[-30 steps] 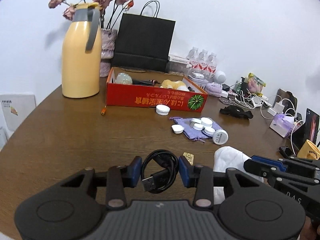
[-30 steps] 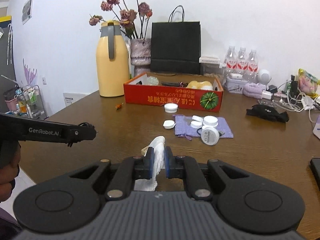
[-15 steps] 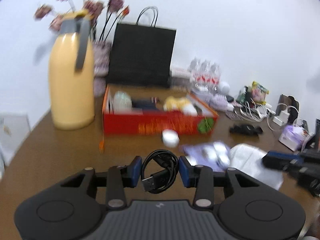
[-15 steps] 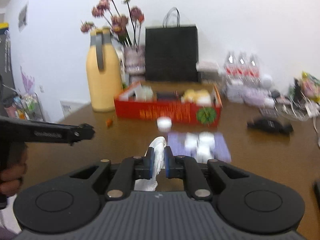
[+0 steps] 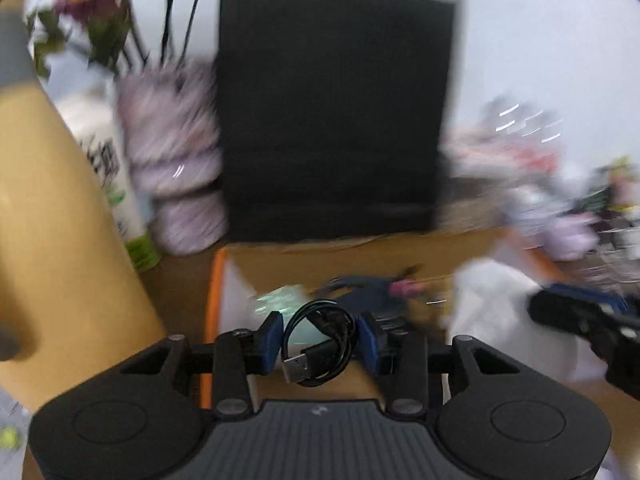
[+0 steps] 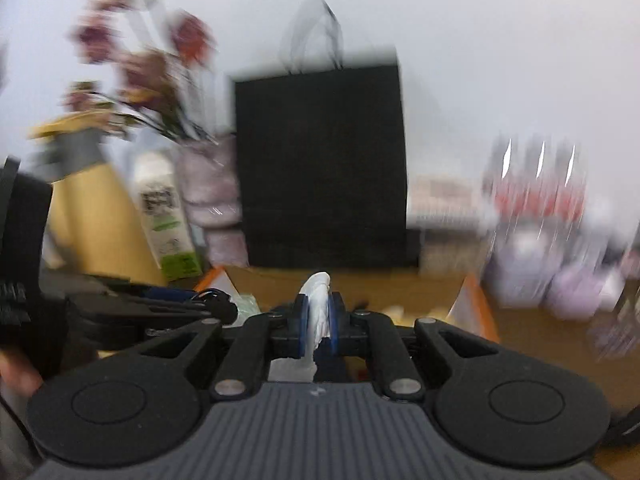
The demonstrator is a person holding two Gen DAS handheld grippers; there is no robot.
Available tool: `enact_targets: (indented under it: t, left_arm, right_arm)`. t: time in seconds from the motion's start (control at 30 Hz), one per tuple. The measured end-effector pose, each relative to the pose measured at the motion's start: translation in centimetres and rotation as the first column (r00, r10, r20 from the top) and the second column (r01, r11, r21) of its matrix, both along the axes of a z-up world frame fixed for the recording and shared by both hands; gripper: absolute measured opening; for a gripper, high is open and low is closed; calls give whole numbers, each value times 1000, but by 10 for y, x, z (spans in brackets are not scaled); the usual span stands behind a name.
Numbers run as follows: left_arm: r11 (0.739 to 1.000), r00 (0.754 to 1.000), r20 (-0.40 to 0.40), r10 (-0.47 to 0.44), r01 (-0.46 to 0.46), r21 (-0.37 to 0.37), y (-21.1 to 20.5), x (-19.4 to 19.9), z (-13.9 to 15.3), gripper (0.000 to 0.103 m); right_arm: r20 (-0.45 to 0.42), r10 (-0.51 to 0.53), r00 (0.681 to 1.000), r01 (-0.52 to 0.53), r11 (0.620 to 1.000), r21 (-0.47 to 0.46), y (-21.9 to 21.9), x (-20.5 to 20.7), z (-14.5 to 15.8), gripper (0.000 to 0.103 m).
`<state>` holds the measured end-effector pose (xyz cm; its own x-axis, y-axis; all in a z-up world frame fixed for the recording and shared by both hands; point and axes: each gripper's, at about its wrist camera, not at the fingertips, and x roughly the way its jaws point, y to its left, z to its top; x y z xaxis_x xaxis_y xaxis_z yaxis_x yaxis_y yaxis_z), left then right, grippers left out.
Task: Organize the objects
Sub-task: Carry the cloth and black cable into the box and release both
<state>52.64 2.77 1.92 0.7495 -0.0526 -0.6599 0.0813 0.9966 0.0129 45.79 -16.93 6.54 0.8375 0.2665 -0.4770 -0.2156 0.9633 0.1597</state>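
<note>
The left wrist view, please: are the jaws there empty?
No, the left gripper has a coiled black USB cable clamped between its blue pads.

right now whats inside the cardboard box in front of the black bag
Inside the box, blurred: something pale greenish and dark items. The left gripper, holding a coiled black cable, covers the near part.

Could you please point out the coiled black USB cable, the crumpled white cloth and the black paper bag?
Coiled black USB cable [image 5: 320, 344], left wrist view, on its loop.
Crumpled white cloth [image 6: 318, 312], right wrist view, between the pads.
Black paper bag [image 5: 332, 120], left wrist view, front face.
</note>
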Motion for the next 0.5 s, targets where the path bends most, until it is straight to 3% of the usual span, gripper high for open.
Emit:
enact_targets:
  t: [0.1, 0.13, 0.17, 0.2, 0.27, 0.5]
  left_arm:
    - [1000, 999, -42, -13, 15, 24, 2, 11, -21, 54]
    - [999, 998, -44, -49, 49, 16, 4, 8, -22, 65]
    - [997, 997, -32, -76, 77, 6, 6, 1, -21, 76]
    - [997, 997, -19, -80, 80, 5, 9, -3, -18, 80]
    - [999, 998, 18, -52, 52, 2, 13, -10, -8, 82]
    - [999, 996, 91, -5, 9, -39, 18, -53, 56, 84]
  right_arm:
    - [-175, -67, 982, 75, 997, 37, -4, 31, -36, 14]
    - [-203, -57, 977, 63, 998, 21, -3, 29, -45, 15]
    - [-198, -48, 979, 50, 999, 4, -3, 24, -48, 26]
    - [-187, -46, 981, 42, 999, -24, -3, 18, -51, 50]
    - [-140, -41, 989, 35, 998, -48, -7, 3, -45, 66]
    - [-43, -28, 999, 26, 998, -63, -25, -27, 18, 74]
